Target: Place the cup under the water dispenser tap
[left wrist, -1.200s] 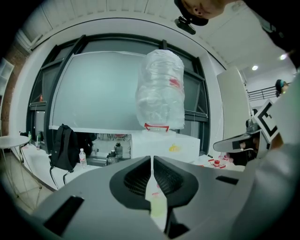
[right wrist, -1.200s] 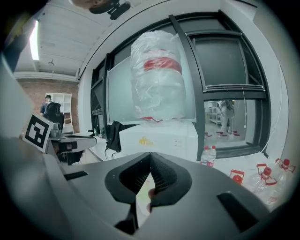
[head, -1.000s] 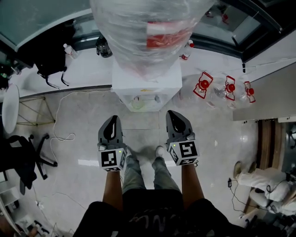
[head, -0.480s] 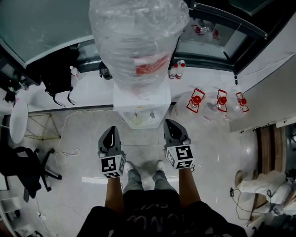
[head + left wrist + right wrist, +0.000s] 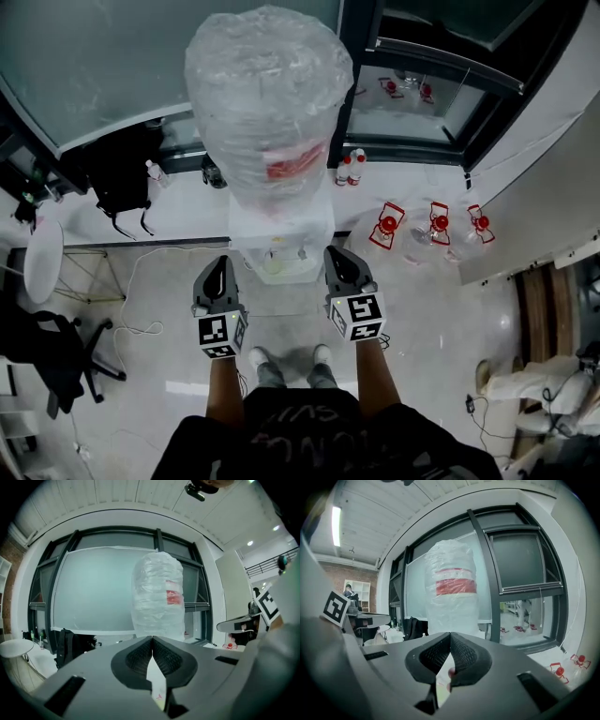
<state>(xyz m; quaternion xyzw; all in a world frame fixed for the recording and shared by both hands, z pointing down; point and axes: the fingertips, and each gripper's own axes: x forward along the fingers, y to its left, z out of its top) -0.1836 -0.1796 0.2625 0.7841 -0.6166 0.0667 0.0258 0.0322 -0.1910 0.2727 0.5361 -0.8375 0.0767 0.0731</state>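
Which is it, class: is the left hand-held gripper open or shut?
Shut. In the left gripper view the left hand-held gripper has its two jaws meeting at the tips, nothing held between them.

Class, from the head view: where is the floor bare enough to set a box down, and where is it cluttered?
Bare tiles lie between the right gripper and the red-capped jugs, and between the left gripper and the floor cable. Crowded: by the office chair.

A dark-framed frosted window [image 5: 89,592] fills the far wall. Below it lies pale glossy floor [image 5: 441,319]. Left of it stand a round white table [image 5: 42,261] and a black office chair [image 5: 42,354]. A strip light [image 5: 336,520] glows above it.
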